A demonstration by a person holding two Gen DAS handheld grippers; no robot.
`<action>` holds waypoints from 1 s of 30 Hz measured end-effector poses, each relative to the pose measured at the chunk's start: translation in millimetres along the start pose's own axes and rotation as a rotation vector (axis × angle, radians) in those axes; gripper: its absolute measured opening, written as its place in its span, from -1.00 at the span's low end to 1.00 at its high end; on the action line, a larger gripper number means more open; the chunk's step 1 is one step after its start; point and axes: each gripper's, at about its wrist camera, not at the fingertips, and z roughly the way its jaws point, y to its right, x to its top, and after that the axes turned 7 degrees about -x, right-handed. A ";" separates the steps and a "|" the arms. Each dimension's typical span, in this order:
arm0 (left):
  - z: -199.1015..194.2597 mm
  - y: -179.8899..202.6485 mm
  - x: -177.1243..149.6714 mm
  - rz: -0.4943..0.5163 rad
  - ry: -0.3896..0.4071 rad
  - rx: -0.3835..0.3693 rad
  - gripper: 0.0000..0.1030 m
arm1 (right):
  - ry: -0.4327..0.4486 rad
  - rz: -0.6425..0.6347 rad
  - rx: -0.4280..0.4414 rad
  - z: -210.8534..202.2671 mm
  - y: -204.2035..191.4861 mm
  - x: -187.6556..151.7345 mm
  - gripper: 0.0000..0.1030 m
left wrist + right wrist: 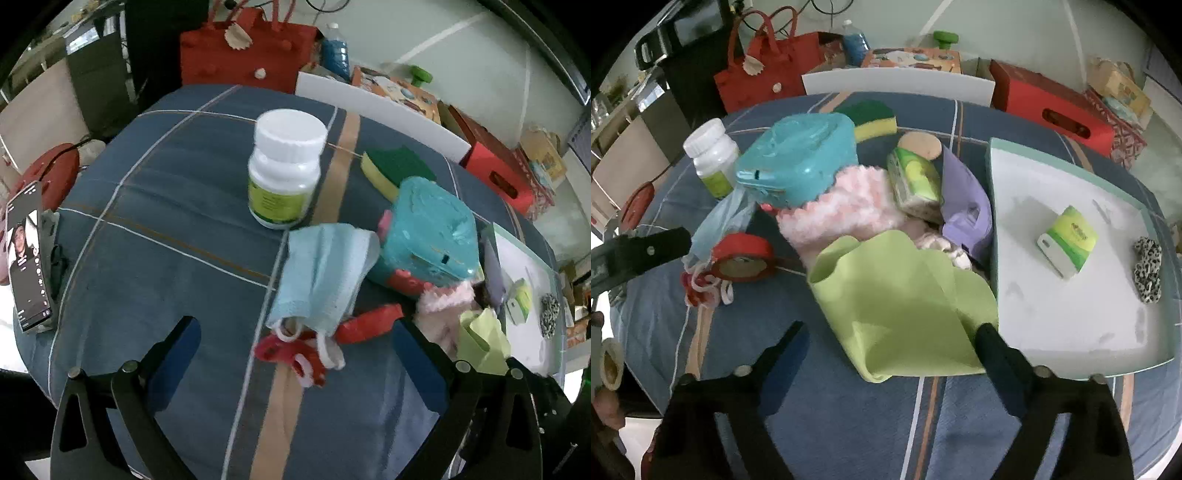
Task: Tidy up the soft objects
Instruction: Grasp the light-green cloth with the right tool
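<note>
Left hand-held gripper (295, 332) and right hand-held gripper (892, 332) both gape wide.

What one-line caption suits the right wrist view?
Open right gripper over a green cloth beside a white tray.

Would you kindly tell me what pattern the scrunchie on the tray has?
Leopard print scrunchie, clearest in the right wrist view.
</note>
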 end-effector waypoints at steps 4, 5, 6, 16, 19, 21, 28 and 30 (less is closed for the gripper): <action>-1.1 5.2 -0.3 0.013 -0.004 -0.004 0.99 | -0.008 0.020 0.003 3.0 3.3 0.5 0.49; -1.1 5.9 -0.3 0.013 -0.006 0.001 0.99 | -0.007 0.023 0.007 3.0 3.9 0.3 0.42; -0.7 6.4 -0.3 0.012 -0.009 0.004 0.99 | -0.006 0.024 0.012 2.7 3.9 -0.1 0.28; 1.8 6.6 0.1 0.001 -0.021 0.003 0.99 | 0.002 0.011 0.051 2.6 1.2 -1.2 -0.32; 1.4 6.4 -0.1 0.000 -0.020 -0.002 0.99 | 0.009 0.018 0.061 1.9 2.6 -1.0 -0.40; 1.4 5.5 -0.5 -0.003 -0.020 -0.005 0.99 | 0.011 0.022 0.064 1.3 3.9 -0.9 -0.40; 0.3 1.1 0.1 -0.023 -0.016 0.000 0.99 | 0.039 0.055 0.117 -5.6 9.8 0.8 -0.77; -0.2 1.6 0.1 -0.022 -0.015 -0.001 0.99 | 0.043 0.063 0.132 -6.8 10.5 1.8 -0.79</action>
